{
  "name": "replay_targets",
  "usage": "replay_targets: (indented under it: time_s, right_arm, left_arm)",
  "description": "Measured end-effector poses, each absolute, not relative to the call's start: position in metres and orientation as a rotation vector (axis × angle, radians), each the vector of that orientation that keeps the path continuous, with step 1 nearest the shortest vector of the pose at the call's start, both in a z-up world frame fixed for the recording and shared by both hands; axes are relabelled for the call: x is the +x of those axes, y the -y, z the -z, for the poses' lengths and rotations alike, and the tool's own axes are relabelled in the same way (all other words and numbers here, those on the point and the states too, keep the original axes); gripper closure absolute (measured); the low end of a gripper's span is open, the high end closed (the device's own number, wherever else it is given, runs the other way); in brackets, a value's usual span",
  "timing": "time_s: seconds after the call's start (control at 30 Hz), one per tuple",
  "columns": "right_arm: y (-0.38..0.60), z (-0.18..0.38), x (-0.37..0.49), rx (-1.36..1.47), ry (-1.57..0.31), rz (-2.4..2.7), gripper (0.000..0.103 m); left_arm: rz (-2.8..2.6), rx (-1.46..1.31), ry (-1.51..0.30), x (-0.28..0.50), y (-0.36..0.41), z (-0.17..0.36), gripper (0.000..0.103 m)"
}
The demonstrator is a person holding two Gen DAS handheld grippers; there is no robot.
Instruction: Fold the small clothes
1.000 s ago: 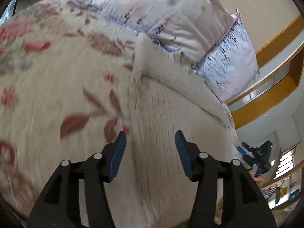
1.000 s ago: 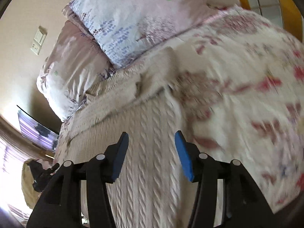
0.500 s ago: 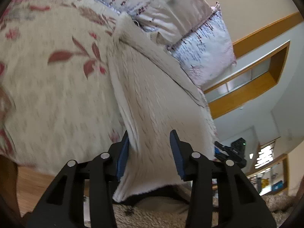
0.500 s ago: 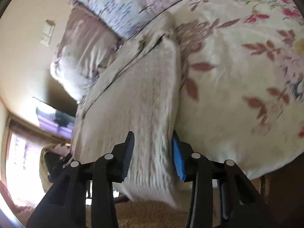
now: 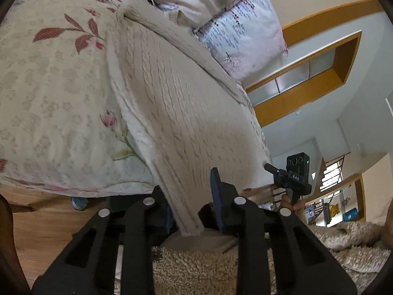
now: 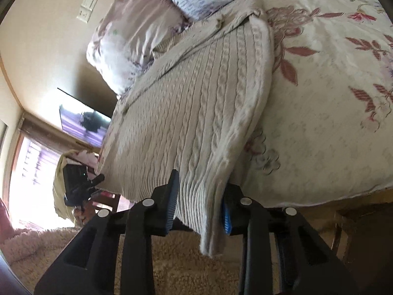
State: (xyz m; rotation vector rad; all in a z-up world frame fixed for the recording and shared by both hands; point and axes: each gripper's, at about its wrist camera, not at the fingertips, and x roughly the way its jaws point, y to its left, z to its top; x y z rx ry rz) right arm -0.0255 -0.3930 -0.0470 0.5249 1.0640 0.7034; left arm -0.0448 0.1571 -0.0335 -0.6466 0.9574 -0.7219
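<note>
A cream cable-knit sweater (image 5: 176,103) lies flat on the floral bedspread (image 5: 49,93), its ribbed hem hanging over the bed's near edge. My left gripper (image 5: 189,184) is closing around the hem's left corner. The fabric covers the left pad, and a dark gap still shows beside the right pad (image 5: 217,196). In the right wrist view the sweater (image 6: 196,103) runs down into my right gripper (image 6: 201,182). Its jaws are closing too, and the hem's right corner fills the space between both blue pads.
Two floral pillows (image 5: 235,17) lie against the sweater's far end. Shaggy beige fabric (image 5: 191,268) sits under both grippers. Wooden floor (image 5: 49,221) shows beyond the bed's edge. A wall screen (image 6: 83,120) and a bright window are at the left of the right wrist view.
Both grippers have drawn back from over the sweater to its hem at the bed's edge and tipped downward. Their jaws have narrowed, and the hem corners now sit between them.
</note>
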Motion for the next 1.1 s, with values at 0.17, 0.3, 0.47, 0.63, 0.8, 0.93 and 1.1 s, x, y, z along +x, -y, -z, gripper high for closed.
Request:
replay_targets:
  time_s: [0.17,0.3,0.47,0.63,0.8,0.93,1.1]
  right_arm:
    - [0.388,0.031,-0.028,0.465,-0.96,-0.684,0.095]
    - [0.388,-0.002,-0.031,0.401,-0.759,-0.629,0.095]
    - [0.376,-0.036,-0.035,0.248,-0.488,-0.511,0.095]
    - [0.363,-0.049,-0.024,0.136,-0.365,-0.443,0.095]
    - [0.359,-0.061,0.003,0.087,-0.356,-0.388,0.095]
    - [0.359,-0.066,0.023,0.112,-0.371,-0.388,0.095]
    - [0.36,-0.076,0.05,0.152,-0.373,-0.386,0.095]
  left_arm:
    - [0.713,-0.651,-0.926,-0.036,-0.158,0.026,0.096]
    - [0.674,-0.597,-0.861,-0.027,-0.16,0.008,0.097]
    - [0.535,-0.504,-0.764,-0.004,-0.169,-0.024,0.097]
    - [0.425,-0.477,-0.677,0.034,-0.178,-0.056,0.097]
    - [0.384,-0.424,-0.635,0.057,-0.171,-0.078,0.097]
    - [0.378,-0.404,-0.601,0.075,-0.162,-0.092,0.097]
    - [0.356,-0.365,-0.567,0.098,-0.155,-0.108,0.097]
